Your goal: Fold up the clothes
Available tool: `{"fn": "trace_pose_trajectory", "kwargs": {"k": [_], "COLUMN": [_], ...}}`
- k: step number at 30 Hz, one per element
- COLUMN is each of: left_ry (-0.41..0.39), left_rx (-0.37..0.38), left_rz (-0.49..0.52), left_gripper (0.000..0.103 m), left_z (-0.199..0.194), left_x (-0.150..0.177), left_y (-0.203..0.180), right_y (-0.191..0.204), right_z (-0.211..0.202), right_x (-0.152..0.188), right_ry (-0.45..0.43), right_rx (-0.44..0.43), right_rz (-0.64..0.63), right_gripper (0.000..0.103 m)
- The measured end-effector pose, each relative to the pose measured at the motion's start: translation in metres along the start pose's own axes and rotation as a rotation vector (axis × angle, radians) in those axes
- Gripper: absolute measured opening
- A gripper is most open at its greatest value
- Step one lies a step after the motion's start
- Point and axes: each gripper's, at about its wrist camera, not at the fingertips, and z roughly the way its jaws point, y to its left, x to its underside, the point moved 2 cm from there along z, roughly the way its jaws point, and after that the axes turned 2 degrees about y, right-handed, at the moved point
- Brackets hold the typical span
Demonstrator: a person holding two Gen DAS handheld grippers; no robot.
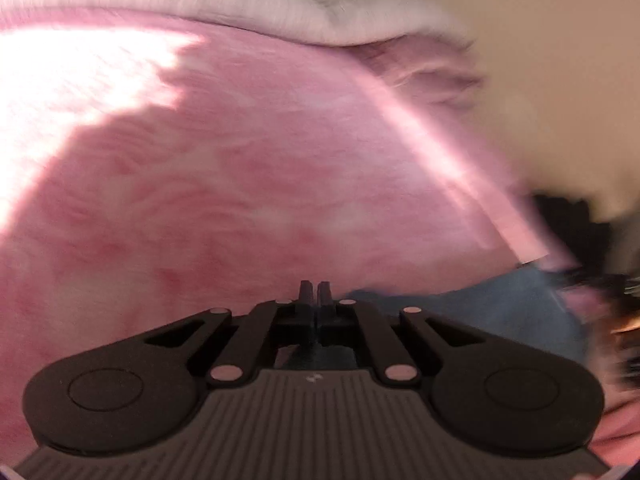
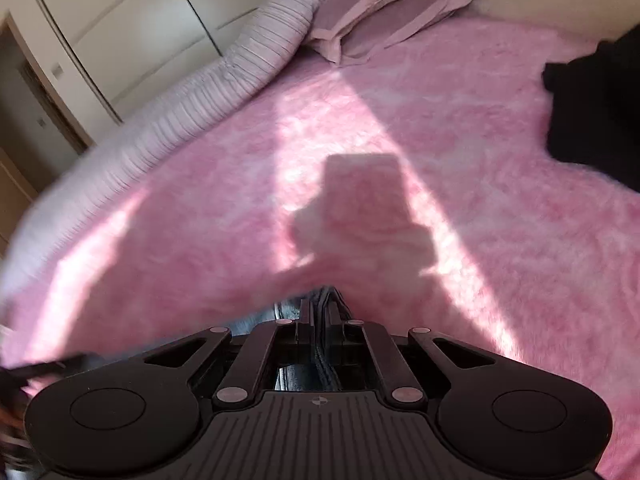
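Both tongs pinched: left gripper (image 1: 316, 294) seemingly empty, right gripper (image 2: 318, 314) gripping blue denim (image 2: 288, 310); black garment (image 2: 600, 104) nearby

Both views look forward along their own gripper's fingers, the left wrist camera low and very near the pink fleece blanket (image 1: 248, 184), the right one higher, facing across it toward the pillows (image 2: 384, 4), sharing that blanket and the ribbed quilt (image 2: 224, 76).

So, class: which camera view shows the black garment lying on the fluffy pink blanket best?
The right wrist view: the black garment lies in plain sight at the right edge, on the fluffy pink blanket. The left wrist view shows only a blurred dark patch at right, which cannot be identified.
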Motion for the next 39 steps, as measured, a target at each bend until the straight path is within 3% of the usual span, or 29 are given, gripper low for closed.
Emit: {"fn": "trace_pose_trajectory", "kwargs": {"k": [2,4,5,7,9,12,14,17,19,20,23,26,28,31,33,39], "left_ry": [-0.030,-0.092,-0.128,-0.167,-0.157,-0.075,-0.053,-0.102,-0.145,-0.155,-0.148,-0.091,-0.065,-0.034,-0.024,-0.035], "left_rx": [-0.023,-0.009,-0.002,-0.005,0.018,0.023,-0.034,-0.124,-0.205,-0.211,-0.193,-0.301,-0.342,-0.393,-0.458,-0.618], "left_rz": [0.037,0.032,0.021,0.030,0.079,0.183,0.191,0.076,0.075,0.073,0.043,0.001,-0.073,-0.154,-0.163,-0.196], "left_gripper": [0.000,0.001,0.002,0.001,0.001,0.002,0.003,0.002,0.001,0.001,0.003,0.004,0.004,0.015,0.029,0.033], "left_z": [-0.009,-0.035,-0.051,-0.079,-0.100,-0.096,-0.081,-0.076,-0.087,-0.096,-0.117,-0.132,-0.156,-0.196,-0.223,-0.285], "left_x": [-0.002,-0.003,-0.002,0.005,0.018,0.044,0.056,0.054,0.049,0.050,0.063,0.091,0.112,0.138,0.153,0.186], "left_y": [-0.006,-0.007,-0.005,-0.005,-0.011,-0.026,-0.020,-0.003,-0.003,-0.004,-0.006,-0.004,-0.002,-0.001,-0.004,0.001], "right_y": [0.021,0.036,0.043,0.059,0.077,0.104,0.114,0.110,0.101,0.100,0.110,0.126,0.129,0.144,0.158,0.203], "right_z": [0.004,-0.003,-0.011,-0.032,-0.049,-0.051,-0.041,-0.030,-0.038,-0.044,-0.067,-0.083,-0.072,-0.078,-0.086,-0.105], "right_x": [0.007,0.004,0.003,0.006,0.019,0.049,0.073,0.096,0.094,0.093,0.104,0.122,0.140,0.154,0.158,0.175], "right_ry": [-0.023,-0.052,-0.085,-0.193,-0.257,-0.176,-0.113,-0.081,-0.061,-0.054,-0.081,-0.092,-0.018,-0.054,-0.052,-0.024], "right_rx": [0.099,0.204,0.258,0.364,0.348,0.198,0.181,0.224,0.274,0.294,0.234,0.147,0.165,0.241,0.203,0.095], "right_rz": [-0.106,-0.161,-0.185,-0.243,-0.304,-0.369,-0.426,-0.433,-0.335,-0.309,-0.304,-0.316,-0.312,-0.336,-0.312,-0.271], "right_gripper": [0.003,0.012,0.020,0.025,0.029,0.030,0.030,0.031,0.031,0.031,0.031,0.031,0.032,0.032,0.032,0.034]}}
